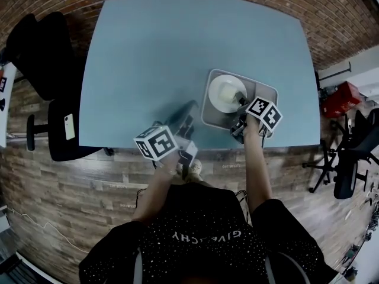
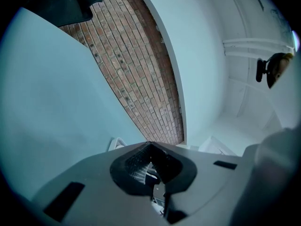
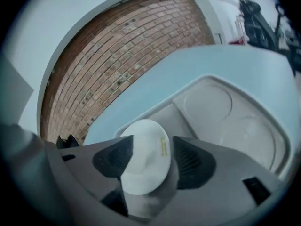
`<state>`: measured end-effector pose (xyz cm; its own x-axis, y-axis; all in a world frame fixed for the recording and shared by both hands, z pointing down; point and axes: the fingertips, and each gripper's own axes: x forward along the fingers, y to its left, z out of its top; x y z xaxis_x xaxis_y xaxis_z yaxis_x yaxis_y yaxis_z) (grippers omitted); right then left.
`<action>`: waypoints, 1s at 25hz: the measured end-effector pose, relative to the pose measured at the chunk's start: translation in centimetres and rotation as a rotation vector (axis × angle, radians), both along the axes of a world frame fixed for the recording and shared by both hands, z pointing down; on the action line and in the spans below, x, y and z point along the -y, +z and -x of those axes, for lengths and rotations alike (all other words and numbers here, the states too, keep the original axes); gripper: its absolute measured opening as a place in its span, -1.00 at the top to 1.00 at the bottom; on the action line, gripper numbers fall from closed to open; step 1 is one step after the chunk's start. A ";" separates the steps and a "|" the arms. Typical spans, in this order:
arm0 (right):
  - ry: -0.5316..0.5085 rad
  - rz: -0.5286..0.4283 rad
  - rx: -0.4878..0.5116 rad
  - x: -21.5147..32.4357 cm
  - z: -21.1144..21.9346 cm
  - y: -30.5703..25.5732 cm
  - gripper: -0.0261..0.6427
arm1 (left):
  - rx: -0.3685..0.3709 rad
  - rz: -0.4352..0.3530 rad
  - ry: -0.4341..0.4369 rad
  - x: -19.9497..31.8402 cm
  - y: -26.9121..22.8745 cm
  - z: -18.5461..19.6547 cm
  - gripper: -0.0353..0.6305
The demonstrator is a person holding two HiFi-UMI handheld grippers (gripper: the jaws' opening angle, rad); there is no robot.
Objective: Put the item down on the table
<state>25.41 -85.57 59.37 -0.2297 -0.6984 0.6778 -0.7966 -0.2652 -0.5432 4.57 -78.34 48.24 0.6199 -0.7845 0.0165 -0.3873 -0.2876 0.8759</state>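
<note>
Head view, big to small: blue table [image 1: 177, 52], grey tray [image 1: 267, 94] at its five o'clock, white plate [image 1: 226, 92] seated in the tray's ten o'clock well. My right tongs [image 3: 151, 160] stand apart around its rim, pads off, since the tray carries it. My left tongs [image 2: 150, 147] are pinched shut, empty, unneeded.

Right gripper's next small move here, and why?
Probably back the right gripper straight off the white dish: its jaws stand apart with the dish between them, and the dish appears to lie on the grey tray on the table.
</note>
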 end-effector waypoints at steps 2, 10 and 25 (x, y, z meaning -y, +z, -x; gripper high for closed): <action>-0.018 -0.037 -0.139 0.2 -1.1 -1.0 -0.01 | -0.001 -0.003 0.005 0.0 -0.2 -0.3 0.86; 0.136 -0.372 0.479 -3.9 -0.3 -7.7 0.48 | 0.017 -0.022 0.025 -0.7 -1.1 -0.9 0.86; 0.144 -0.645 1.072 -10.6 2.1 -14.5 0.88 | 0.093 -0.077 0.130 -2.4 -2.3 -5.4 0.86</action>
